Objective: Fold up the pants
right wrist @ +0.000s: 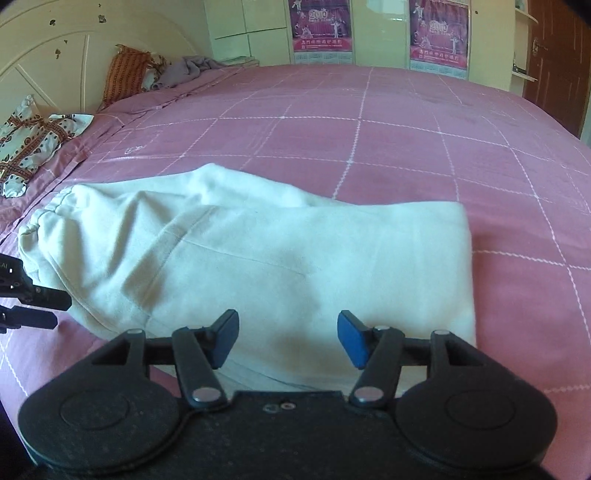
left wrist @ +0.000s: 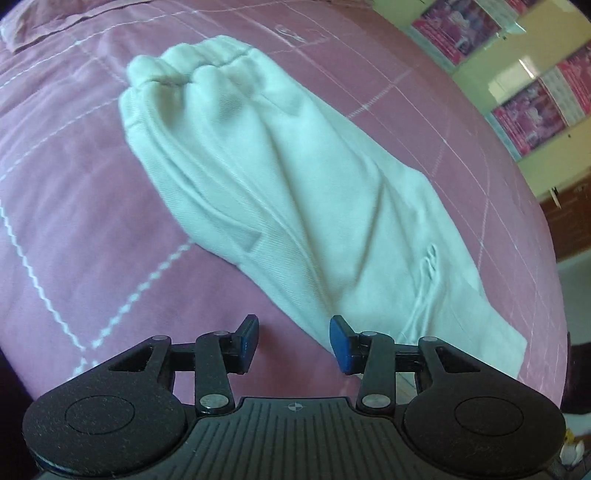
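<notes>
Folded cream-white cotton pants (right wrist: pixel 258 258) lying on a pink quilted bed (right wrist: pixel 406 129) with white stitched squares, elastic waistband toward the headboard. Left hand-held gripper (left wrist: pixel 294 341), blue-padded fingers spread and empty, poised at the pants' near edge. Right hand-held gripper (right wrist: pixel 288 338), likewise spread, holding nothing, above the folded cloth

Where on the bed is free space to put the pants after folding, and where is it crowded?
The pink bedspread is bare beyond the white pants, toward the wardrobe with posters, and to their right. It is crowded at the headboard: the patterned cushion, orange pillow and grey cloth. Both the left claw and right claw are open near the pants.
</notes>
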The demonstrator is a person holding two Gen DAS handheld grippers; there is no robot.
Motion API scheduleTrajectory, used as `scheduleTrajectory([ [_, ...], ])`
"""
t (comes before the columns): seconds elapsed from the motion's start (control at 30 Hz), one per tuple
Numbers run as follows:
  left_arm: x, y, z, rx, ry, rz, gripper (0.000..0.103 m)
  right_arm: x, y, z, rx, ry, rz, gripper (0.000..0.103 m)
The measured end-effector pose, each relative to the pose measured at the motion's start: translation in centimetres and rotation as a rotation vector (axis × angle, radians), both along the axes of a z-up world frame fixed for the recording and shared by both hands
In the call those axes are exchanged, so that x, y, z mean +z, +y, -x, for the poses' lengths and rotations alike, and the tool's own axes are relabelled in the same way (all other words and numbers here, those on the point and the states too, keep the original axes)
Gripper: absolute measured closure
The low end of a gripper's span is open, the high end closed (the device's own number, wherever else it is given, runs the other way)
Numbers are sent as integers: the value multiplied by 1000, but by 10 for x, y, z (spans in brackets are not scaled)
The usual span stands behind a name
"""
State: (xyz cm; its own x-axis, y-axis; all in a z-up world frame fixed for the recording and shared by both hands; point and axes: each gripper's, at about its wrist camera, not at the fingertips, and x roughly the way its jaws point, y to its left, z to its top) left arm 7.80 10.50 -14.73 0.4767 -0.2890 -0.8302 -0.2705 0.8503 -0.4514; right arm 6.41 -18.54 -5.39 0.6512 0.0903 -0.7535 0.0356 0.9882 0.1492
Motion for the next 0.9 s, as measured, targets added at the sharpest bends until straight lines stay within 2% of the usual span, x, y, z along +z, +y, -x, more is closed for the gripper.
scheduleTrajectory([
  [0.07,-3,19,-4,50,-5,4,61,2,8,-8,2,-14,-1,43],
  [0.13,-6,32,-7,75,-11,-7,61,-2,14,-14,-13,-21,11,36],
  [0.17,-10,35,-10,79,-3,-6,61,-8,19,-17,-11,-8,24,34],
  [0.23,-19,39,-14,95,15,28,61,-35,32,-23,39,83,82,32],
  [0.27,-20,40,-14,102,16,40,61,-37,37,-20,53,60,115,33],
  [0.33,-20,41,-16,109,6,56,61,-30,34,-24,45,87,91,34],
  [0.37,-20,43,-17,125,-1,75,61,-24,31,-26,45,79,60,38],
  [0.43,-20,55,-16,174,-27,132,61,-9,28,-26,28,11,24,34],
  [0.47,-20,60,-17,196,-36,146,61,-5,27,-28,15,-7,20,27],
  [0.5,-20,64,-20,210,-38,152,61,-4,27,-30,11,-10,4,25],
  [0.57,-25,71,-25,228,-26,172,61,-7,30,-36,21,11,-25,25],
  [0.63,-31,74,-33,240,-14,187,61,-18,37,-39,40,43,-1,28],
  [0.7,-37,77,-38,248,-1,199,57,-33,46,-38,70,89,33,25],
  [0.73,-40,78,-40,257,4,213,54,-34,52,-33,85,68,63,24],
  [0.8,-45,79,-43,268,8,229,49,-33,53,-29,97,69,57,20],
  [0.9,-50,79,-58,276,4,236,48,-32,50,-28,111,74,38,14],
])
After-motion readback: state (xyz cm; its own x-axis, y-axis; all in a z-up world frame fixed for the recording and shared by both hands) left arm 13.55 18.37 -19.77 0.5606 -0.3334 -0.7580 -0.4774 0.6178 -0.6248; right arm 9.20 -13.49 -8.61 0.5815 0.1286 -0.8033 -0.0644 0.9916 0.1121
